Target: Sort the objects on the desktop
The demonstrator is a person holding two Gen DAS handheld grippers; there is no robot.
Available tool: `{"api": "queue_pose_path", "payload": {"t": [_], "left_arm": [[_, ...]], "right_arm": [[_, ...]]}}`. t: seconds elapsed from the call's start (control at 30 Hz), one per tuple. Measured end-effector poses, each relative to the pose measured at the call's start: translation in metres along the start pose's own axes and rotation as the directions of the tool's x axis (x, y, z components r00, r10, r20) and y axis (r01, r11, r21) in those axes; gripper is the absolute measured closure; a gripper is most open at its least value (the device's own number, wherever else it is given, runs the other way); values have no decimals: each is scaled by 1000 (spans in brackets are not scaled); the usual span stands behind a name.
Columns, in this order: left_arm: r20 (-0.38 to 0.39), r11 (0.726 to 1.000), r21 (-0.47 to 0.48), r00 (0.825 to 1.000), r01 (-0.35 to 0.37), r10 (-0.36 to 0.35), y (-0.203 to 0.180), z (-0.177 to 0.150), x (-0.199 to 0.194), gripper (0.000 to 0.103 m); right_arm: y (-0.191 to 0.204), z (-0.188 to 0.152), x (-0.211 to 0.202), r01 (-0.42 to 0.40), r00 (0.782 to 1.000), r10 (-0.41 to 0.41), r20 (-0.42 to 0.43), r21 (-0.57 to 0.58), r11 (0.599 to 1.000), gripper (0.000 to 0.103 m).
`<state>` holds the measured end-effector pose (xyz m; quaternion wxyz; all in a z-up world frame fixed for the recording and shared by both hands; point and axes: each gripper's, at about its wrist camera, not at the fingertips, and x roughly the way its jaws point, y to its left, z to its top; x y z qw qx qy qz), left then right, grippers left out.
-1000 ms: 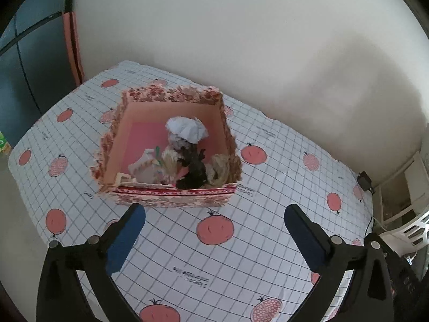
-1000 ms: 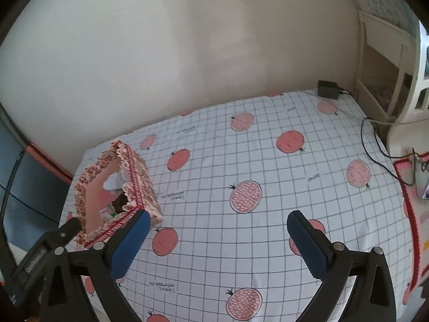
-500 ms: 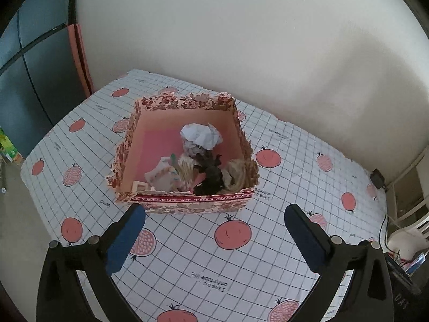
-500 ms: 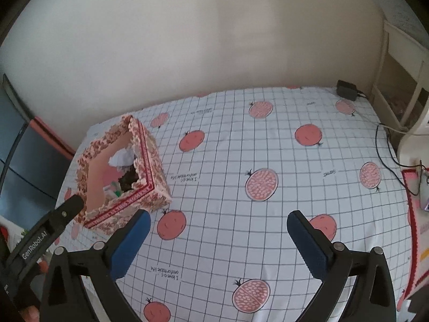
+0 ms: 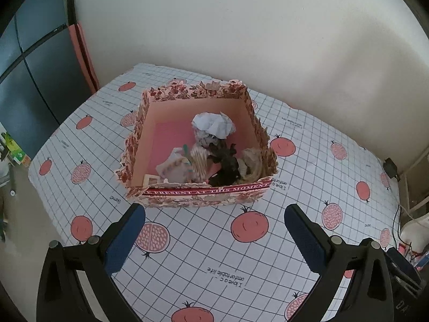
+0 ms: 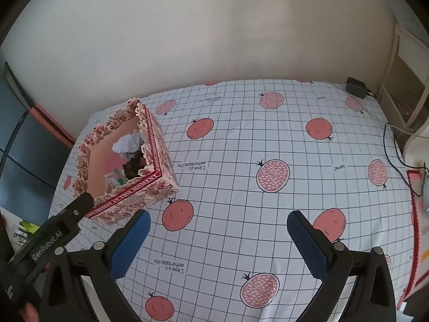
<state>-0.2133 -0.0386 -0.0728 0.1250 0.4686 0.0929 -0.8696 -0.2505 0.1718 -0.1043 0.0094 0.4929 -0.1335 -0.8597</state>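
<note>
A floral pink box (image 5: 203, 198) stands on the table, seen at the left in the right wrist view (image 6: 158, 145). Inside lie a crumpled white paper (image 5: 213, 124), a dark crumpled object (image 5: 226, 162), beige scraps (image 5: 252, 161) and a pale wrapper (image 5: 174, 166). My left gripper (image 5: 214, 237) is open and empty, just in front of the box. My right gripper (image 6: 218, 241) is open and empty over bare cloth to the right of the box. The left gripper's body (image 6: 51, 238) shows at the lower left of the right wrist view.
The table carries a white grid cloth with pomegranate prints (image 6: 273, 174). A black adapter (image 6: 355, 87) and cable (image 6: 388, 145) lie at the far right corner. A white shelf (image 6: 405, 80) stands to the right, a dark cabinet (image 5: 34, 80) to the left, the wall behind.
Both grippers have pulled back and up from the box, so it sits farther away in both views. Both stay open and empty.
</note>
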Motion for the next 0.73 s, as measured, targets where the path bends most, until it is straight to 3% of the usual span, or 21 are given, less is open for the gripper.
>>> {"api": "queue_pose_path", "payload": {"t": [0.73], "left_arm": [[4, 1000, -9, 1000, -8, 8, 4, -4, 1, 0]], "right_arm": [[23, -4, 2, -39, 999, 39, 6, -41, 998, 0]]}}
